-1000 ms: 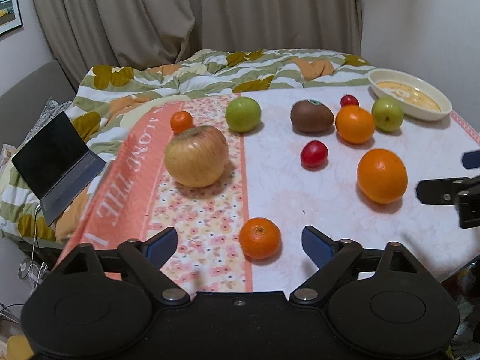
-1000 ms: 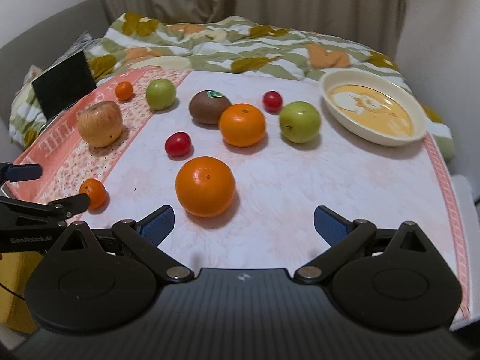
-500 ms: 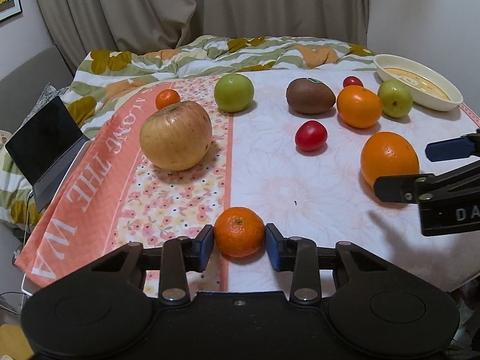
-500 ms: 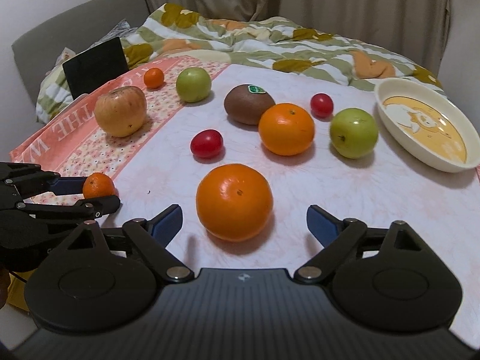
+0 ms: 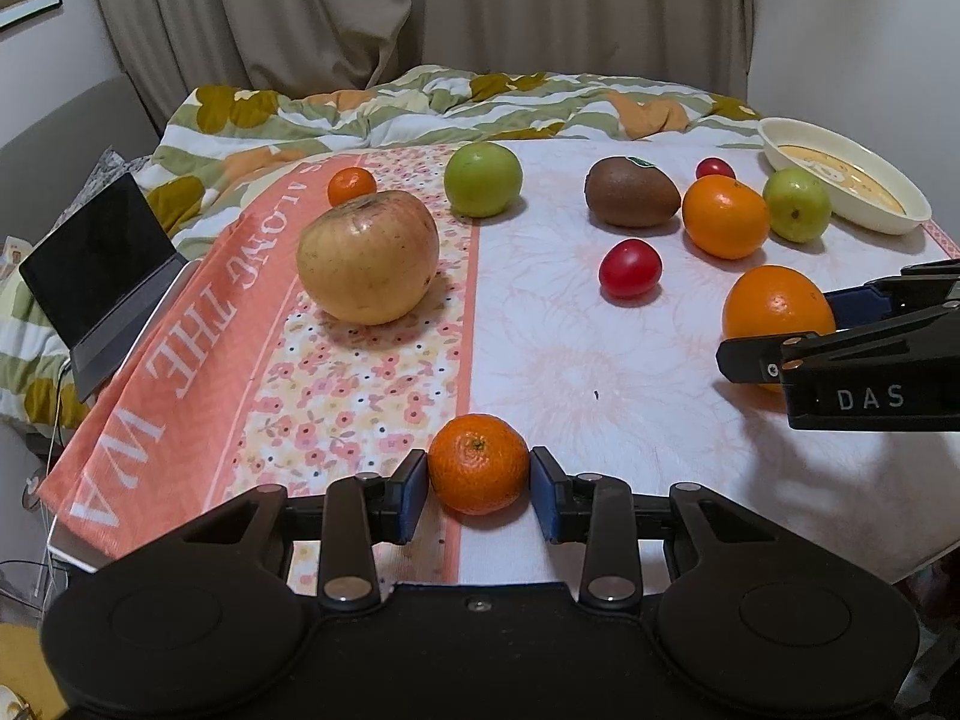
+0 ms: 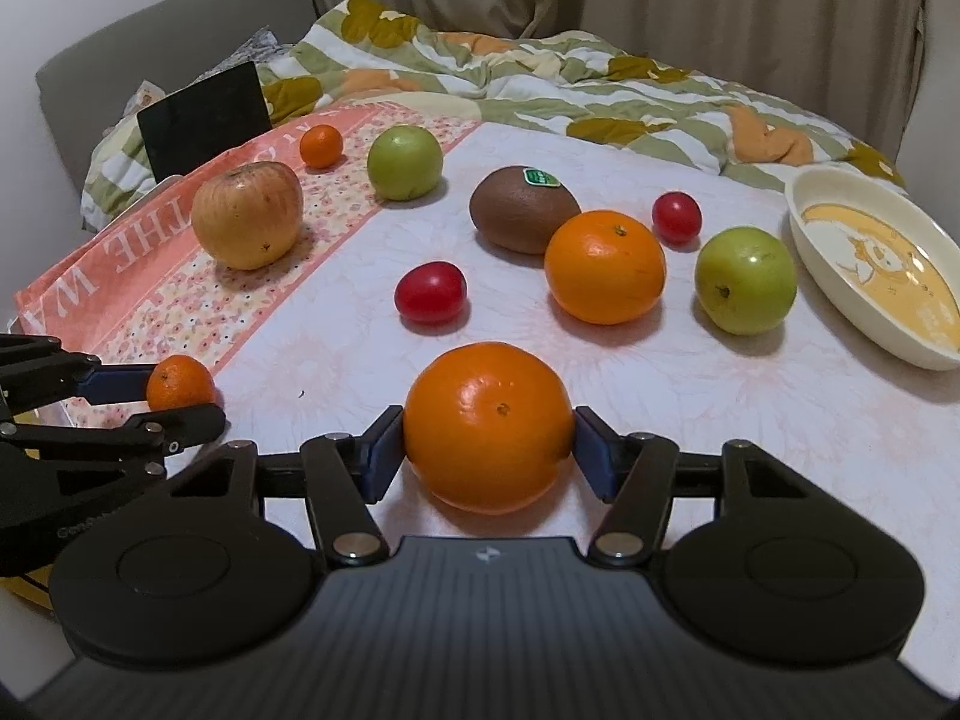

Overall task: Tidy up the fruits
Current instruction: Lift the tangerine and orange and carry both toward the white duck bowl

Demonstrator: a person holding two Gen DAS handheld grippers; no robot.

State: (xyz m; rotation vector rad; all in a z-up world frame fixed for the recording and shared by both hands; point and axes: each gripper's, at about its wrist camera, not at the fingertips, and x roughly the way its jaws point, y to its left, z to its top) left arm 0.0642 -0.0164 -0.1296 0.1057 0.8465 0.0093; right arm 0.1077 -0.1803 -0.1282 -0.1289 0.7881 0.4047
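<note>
My left gripper (image 5: 479,489) is shut on a small mandarin (image 5: 478,463) that rests on the cloth at the near edge; it also shows in the right wrist view (image 6: 180,383). My right gripper (image 6: 487,450) is shut on a large orange (image 6: 487,426) that sits on the cloth, seen from the left wrist view (image 5: 774,309). Further back lie a yellow apple (image 5: 367,258), a green apple (image 5: 483,179), a kiwi (image 5: 633,192), a second orange (image 5: 725,216), two red tomatoes (image 5: 630,269) and another green apple (image 5: 797,204).
A cream bowl (image 5: 843,183) stands at the far right, its inside bare. A small mandarin (image 5: 351,185) lies behind the yellow apple. A dark tablet (image 5: 99,276) leans at the left edge. A striped quilt (image 5: 456,105) lies behind the table.
Both grippers moved forward and closed: the left onto the small mandarin, then the right onto the large orange. The fruits have not shifted on the cloth.
</note>
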